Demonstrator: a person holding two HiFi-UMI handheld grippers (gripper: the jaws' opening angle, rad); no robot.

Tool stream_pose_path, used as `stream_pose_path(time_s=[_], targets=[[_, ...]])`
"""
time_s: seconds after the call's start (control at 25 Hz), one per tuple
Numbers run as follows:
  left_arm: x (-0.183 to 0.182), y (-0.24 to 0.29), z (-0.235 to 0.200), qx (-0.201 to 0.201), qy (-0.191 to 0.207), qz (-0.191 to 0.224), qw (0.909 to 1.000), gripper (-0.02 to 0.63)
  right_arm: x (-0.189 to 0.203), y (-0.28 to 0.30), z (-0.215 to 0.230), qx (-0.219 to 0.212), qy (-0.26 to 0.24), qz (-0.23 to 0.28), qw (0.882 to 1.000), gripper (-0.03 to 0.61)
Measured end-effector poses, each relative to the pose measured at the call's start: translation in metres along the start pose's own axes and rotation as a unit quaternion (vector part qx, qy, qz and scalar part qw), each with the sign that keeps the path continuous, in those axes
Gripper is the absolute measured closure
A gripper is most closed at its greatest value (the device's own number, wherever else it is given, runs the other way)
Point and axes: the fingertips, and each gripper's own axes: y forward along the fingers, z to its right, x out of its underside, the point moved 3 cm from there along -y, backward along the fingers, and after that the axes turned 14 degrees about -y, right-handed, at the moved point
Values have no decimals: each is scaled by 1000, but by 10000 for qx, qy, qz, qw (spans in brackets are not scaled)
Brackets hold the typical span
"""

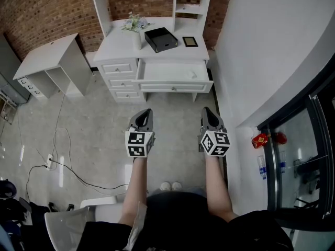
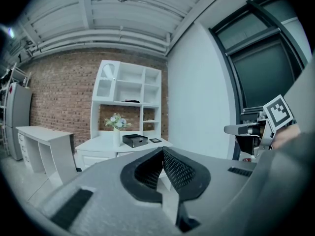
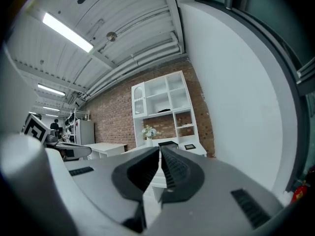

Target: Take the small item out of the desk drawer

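While both tools hang level over the floor, left gripper [image 1: 147, 113] and right gripper [image 1: 207, 112] have jaws pressed together, empty. Beyond: desk drawer [image 1: 172, 87] pulled out, small white item [image 1: 192, 74] inside, right end.

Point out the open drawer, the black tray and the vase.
drawer [image 1: 162, 71], head view, bare bottom
black tray [image 1: 167, 44], head view, front wall
vase [image 1: 137, 40], head view, white body

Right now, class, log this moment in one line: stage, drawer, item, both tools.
stage: short of desk | drawer: open | small item: in drawer | left tool: shut, empty | right tool: shut, empty
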Motion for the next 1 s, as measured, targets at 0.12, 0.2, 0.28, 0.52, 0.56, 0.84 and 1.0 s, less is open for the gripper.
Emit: stream_pose_path(time_s=[0.12,0.2,0.28,0.52,0.56,0.84,1.0], targets=[[0,-1,-6,34,2,10,10000,604,0,2,-6,-59,69,60,9999,554],[0,-3,-10,65,30,19,10000,604,-1,0,-11,-80,102,117,9998,525],[0,-4,-14,102,77,18,9999,604,-1,-1,-16,-73,146,161,9997,501],[1,-7,-24,141,96,-18,9999,604,4,-2,-24,-46,262,144,9995,454],[1,-8,-25,146,95,-19,9998,604,5,-2,-25,-37,266,135,9995,451],[-1,2,-41,91,55,-11,9999,604,7,19,-25,-52,229,73,9997,443],[-5,16,-52,33,50,26,10000,604,8,39,-18,-49,215,92,9997,443]])
